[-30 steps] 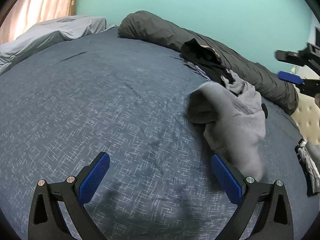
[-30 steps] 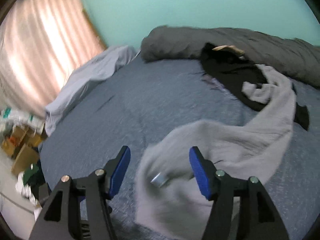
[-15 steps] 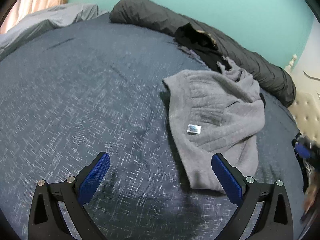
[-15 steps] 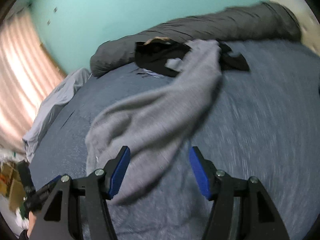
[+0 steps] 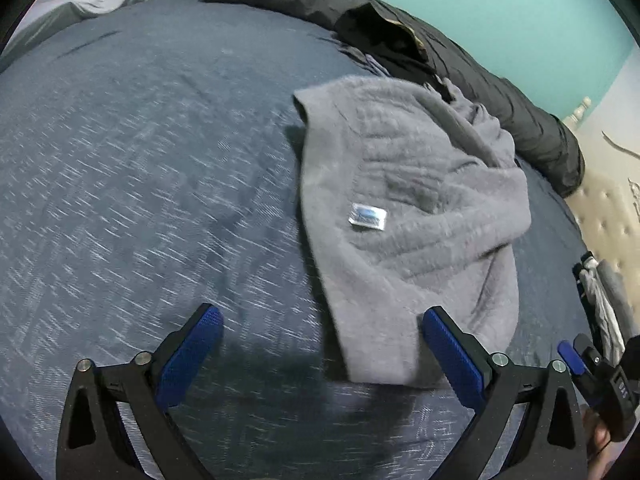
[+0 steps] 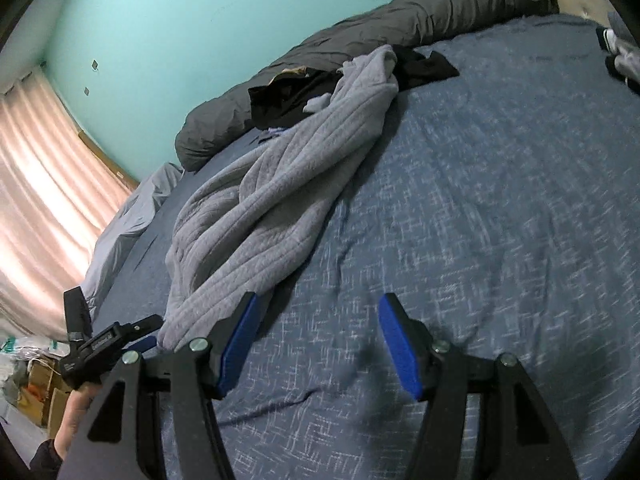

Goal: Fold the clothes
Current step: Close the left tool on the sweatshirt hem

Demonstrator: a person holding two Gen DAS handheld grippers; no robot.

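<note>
Grey ribbed sweater (image 5: 420,208) lies loose on the blue bedspread (image 5: 160,180), small label (image 5: 368,216) face up mid-garment. In the left wrist view it runs from centre to 2 o'clock, near hem just beyond the fingers. Its far end overlaps a black garment (image 5: 384,40) by the dark rolled duvet (image 5: 500,92) at 1 o'clock.

Left gripper (image 5: 322,344): blue pads spread wide, nothing between them, bedspread under it, sweater hem nearer the right pad.

Right gripper (image 6: 318,344): jaws about mid-width, empty, above bare bedspread; sweater edge (image 6: 260,208) sits just outside its left finger, at 10 o'clock. Pink curtain (image 6: 44,184) at 9 o'clock.
</note>
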